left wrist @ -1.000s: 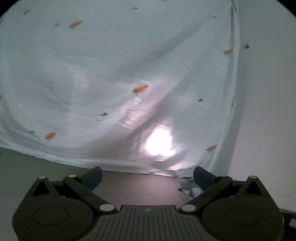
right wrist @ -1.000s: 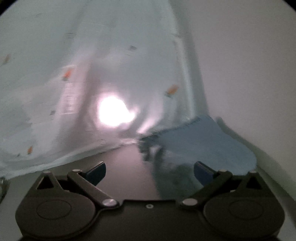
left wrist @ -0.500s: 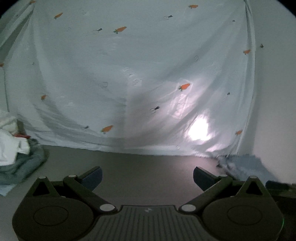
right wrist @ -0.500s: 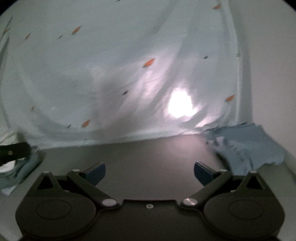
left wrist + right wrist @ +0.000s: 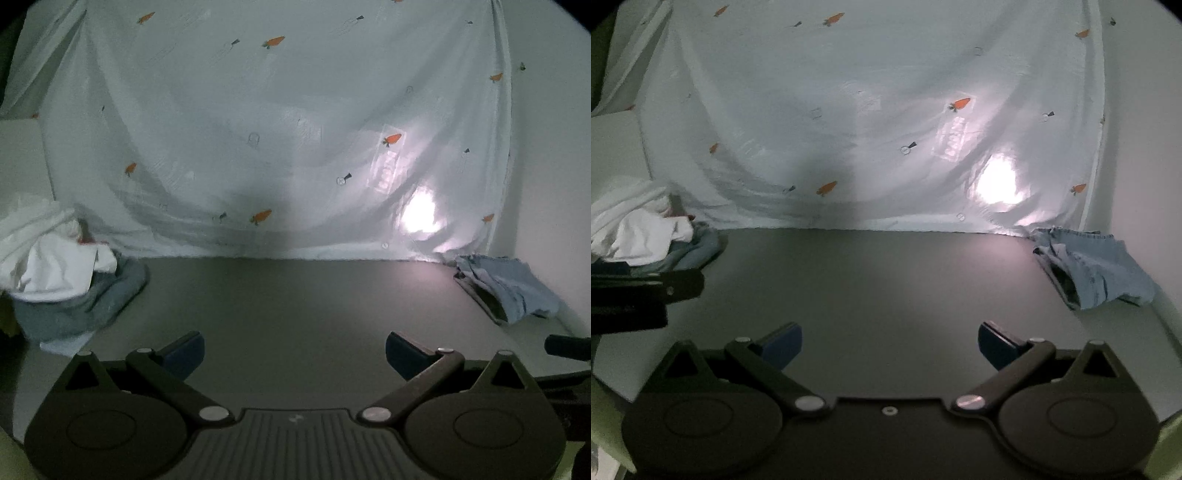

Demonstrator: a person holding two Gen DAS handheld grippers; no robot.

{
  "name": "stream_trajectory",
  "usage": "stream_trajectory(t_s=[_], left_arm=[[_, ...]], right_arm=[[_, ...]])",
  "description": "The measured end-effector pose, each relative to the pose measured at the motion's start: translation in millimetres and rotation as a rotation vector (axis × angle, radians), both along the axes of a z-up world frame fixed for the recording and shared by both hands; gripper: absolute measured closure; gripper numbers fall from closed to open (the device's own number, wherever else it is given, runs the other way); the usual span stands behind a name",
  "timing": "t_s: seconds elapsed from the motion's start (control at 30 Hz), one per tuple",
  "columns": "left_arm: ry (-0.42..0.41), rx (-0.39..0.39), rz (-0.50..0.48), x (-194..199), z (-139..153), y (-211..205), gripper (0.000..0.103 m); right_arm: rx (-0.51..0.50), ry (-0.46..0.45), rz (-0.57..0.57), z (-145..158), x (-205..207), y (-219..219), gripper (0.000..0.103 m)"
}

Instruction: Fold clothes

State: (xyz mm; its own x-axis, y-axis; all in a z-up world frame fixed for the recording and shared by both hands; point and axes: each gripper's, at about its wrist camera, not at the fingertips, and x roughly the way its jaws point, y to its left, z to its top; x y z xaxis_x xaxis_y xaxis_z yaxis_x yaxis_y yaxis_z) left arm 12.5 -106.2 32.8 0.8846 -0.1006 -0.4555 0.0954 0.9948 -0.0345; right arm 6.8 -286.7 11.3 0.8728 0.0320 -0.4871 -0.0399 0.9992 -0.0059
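Between garments; nothing in hand. Left gripper (image 5: 294, 349) and right gripper (image 5: 890, 345) both hover low over the dark worktop (image 5: 295, 295), jaws spread wide and empty on each, blue pads visible with bare worktop between them.

Centre of worktop bare. Unfolded pile (image 5: 55, 273) at far left edge: white garment (image 5: 48, 254) crumpled on top of a blue-grey one (image 5: 103, 299), a bit of red just showing between folds. Same pile in right view (image 5: 642, 232), partly behind the other gripper's dark body. Denim piece (image 5: 1100, 266) at far right edge, against the backdrop's lower hem, looking compact and roughly folded; likely a finished item set aside, though not certain from here. Also seen in left view (image 5: 506, 284).

Backdrop: pale sheet (image 5: 280, 129) with small carrot print, hanging behind the worktop, a bright light spot shining through at lower right. Not judged part of the task.

Step judged: fetch of next garment. Progress: perhaps one item done, at least two left in pile.

Next move calls for: reach left to pile, pinch top white garment alone, near an edge or seam, so the blue-grey one beneath stays put. Drag to bare centre, spread flat with both grippers before any fold. Risk: two layers snagging together; the white cloth bunching, edge hard to find.
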Motion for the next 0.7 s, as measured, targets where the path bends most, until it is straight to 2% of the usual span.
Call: stream_trajectory(t_s=[0.3,0.7], left_arm=[[0.037,0.012,0.024,-39.9,-6.6,25.6,0.0],[0.03,-0.008,0.02,-55.8,-5.1,44.1,0.0]], right_arm=[[0.008,0.043,0.008,-10.4,-40.4,21.7,0.0],[-0.015,0.032,-0.003,-10.9,-61.9,35.9,0.0]])
